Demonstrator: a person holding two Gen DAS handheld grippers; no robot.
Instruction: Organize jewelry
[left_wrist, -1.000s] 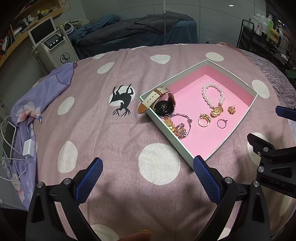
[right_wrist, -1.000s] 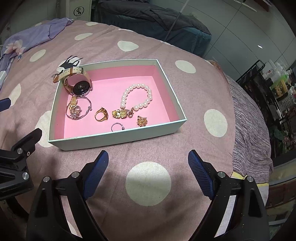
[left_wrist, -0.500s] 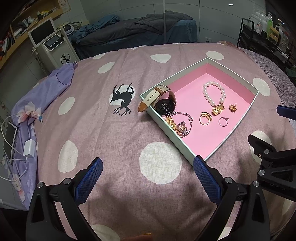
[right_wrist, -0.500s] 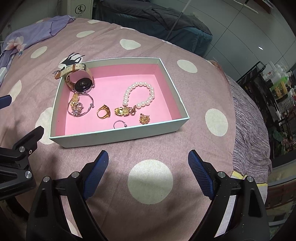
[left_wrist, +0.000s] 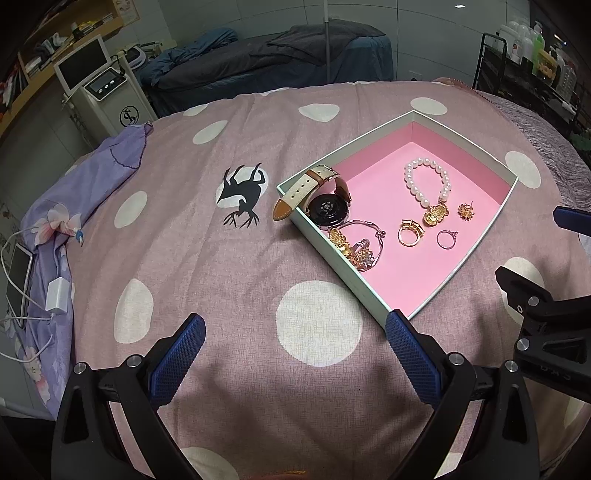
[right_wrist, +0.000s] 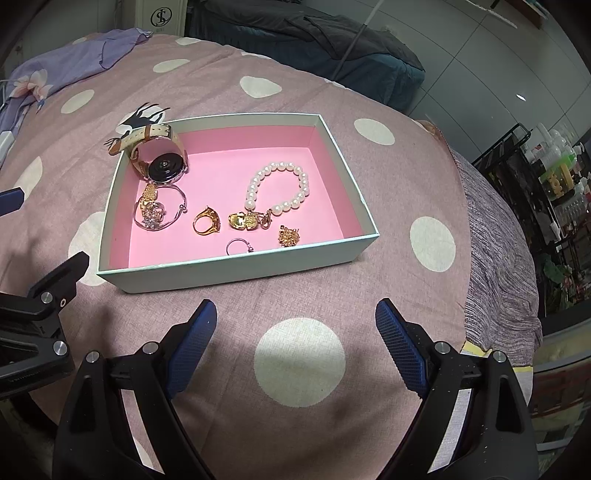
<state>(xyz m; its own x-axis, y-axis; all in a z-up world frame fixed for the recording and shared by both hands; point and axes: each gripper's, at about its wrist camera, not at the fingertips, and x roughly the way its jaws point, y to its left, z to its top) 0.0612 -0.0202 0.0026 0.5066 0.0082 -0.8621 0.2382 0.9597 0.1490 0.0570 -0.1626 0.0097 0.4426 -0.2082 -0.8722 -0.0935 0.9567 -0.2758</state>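
A pale green box (right_wrist: 236, 267) with a pink inside sits on the spotted pink cloth; it also shows in the left wrist view (left_wrist: 343, 271). In it lie a watch (right_wrist: 160, 155) with its strap over the rim, a pearl bracelet (right_wrist: 280, 188) with a gold charm, a silver bangle (right_wrist: 159, 214), a gold ring (right_wrist: 206, 221), a silver ring (right_wrist: 236, 246) and a gold brooch (right_wrist: 289, 236). My left gripper (left_wrist: 291, 354) is open and empty, in front of the box. My right gripper (right_wrist: 295, 347) is open and empty, just short of the box's near wall.
A purple floral cloth (left_wrist: 55, 206) lies at the left with a phone (left_wrist: 18, 277) and white charger (left_wrist: 57, 295). A black deer print (left_wrist: 242, 195) marks the cloth. A white machine (left_wrist: 99, 85), a dark bed (left_wrist: 273, 62) and a shelf rack (left_wrist: 535, 62) stand beyond.
Both grippers have drawn back slightly from the box; the box looks a little farther and higher in both views. Both stay open and empty.
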